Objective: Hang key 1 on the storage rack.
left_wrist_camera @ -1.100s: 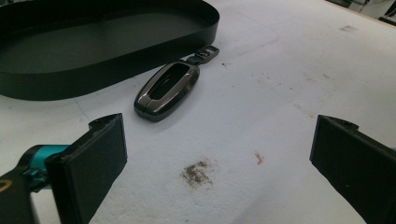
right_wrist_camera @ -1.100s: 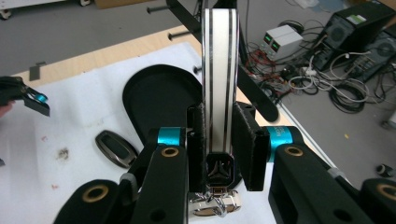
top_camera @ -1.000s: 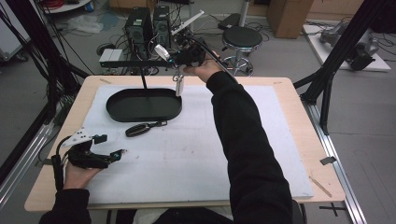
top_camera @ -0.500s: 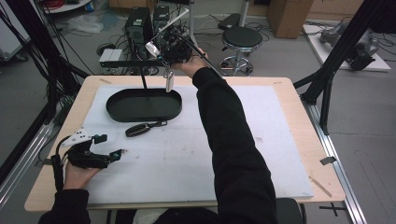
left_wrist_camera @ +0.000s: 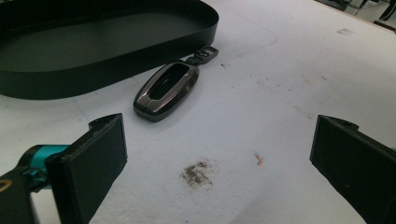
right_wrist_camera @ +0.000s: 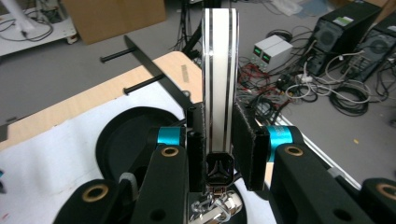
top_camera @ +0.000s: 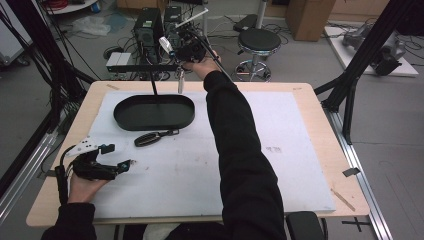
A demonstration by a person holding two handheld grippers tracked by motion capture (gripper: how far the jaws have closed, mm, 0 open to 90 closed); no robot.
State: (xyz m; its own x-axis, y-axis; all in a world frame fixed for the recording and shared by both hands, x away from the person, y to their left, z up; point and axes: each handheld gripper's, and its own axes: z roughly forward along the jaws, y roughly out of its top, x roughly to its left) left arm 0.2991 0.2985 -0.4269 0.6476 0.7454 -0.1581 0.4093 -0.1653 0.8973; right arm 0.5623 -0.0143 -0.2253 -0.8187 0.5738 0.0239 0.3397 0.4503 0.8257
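My right gripper (top_camera: 181, 75) is raised over the table's far edge, just behind the black oval tray (top_camera: 150, 125). It is shut on a white key fob (top_camera: 180, 86) with chrome stripes, which hangs downward. In the right gripper view the pads clamp the white key fob (right_wrist_camera: 219, 93) near its keyring end, above the tray (right_wrist_camera: 121, 135). A dark key fob (top_camera: 152, 138) lies on the white mat right in front of the tray. My left gripper (top_camera: 119, 155) rests at the front left, open, with the dark key fob (left_wrist_camera: 168, 88) ahead of its jaws beside the tray wall (left_wrist_camera: 116, 60).
A black stand with a horizontal bar (top_camera: 145, 67) rises at the tray's far side, close to the held fob. A white mat (top_camera: 300, 150) covers the wooden table. Computer towers (top_camera: 150, 25), cables and a stool (top_camera: 260, 42) sit on the floor beyond.
My right hand has carried the white key fob leftward along the far edge, toward the stand and tray. The left gripper has stayed put.
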